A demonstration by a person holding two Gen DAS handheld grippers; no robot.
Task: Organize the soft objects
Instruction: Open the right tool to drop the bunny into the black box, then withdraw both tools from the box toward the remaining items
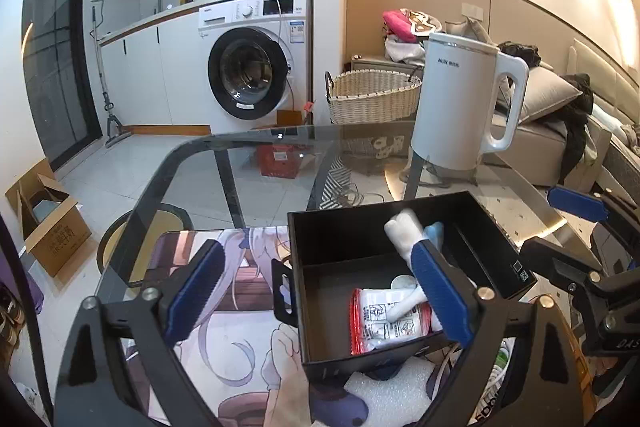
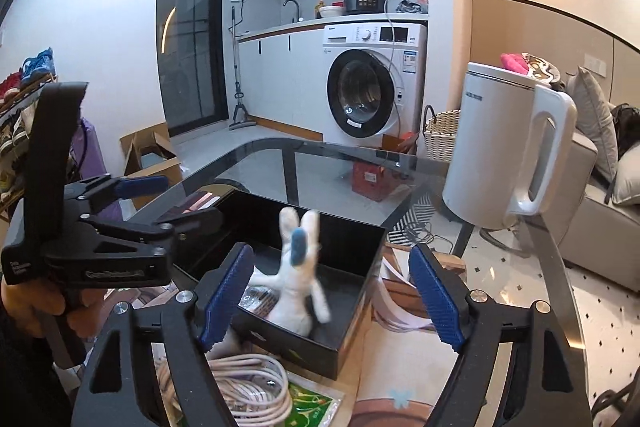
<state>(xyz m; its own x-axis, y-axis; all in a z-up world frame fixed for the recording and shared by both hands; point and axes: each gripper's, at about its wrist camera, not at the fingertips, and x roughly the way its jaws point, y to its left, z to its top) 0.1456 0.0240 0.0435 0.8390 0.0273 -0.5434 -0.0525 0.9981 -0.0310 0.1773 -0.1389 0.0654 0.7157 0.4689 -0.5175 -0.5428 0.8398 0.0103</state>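
White plush, long-eared and limp, the rabbit toy (image 2: 298, 279) sits inside the black box (image 2: 352, 311), leaning toward the box's near wall with its ears pointing up; one ear shows a blue inner patch, and its outline is blurred. In the left wrist view the same toy lies across the box floor partly on a red-edged plastic packet (image 1: 384, 323), which rests in the box's near corner.

The right gripper (image 2: 336, 303) stands released, its blue pads spread wide to either side of the box, touching nothing. The left gripper (image 1: 316, 299) is likewise spread: one blue pad is outside the box's left wall over the printed mat (image 1: 240, 307), the other over the box interior in front of the toy. Whether that pad touches the toy cannot be told. A white kettle (image 2: 508, 151) stands beyond the box on the glass table (image 2: 320, 163).
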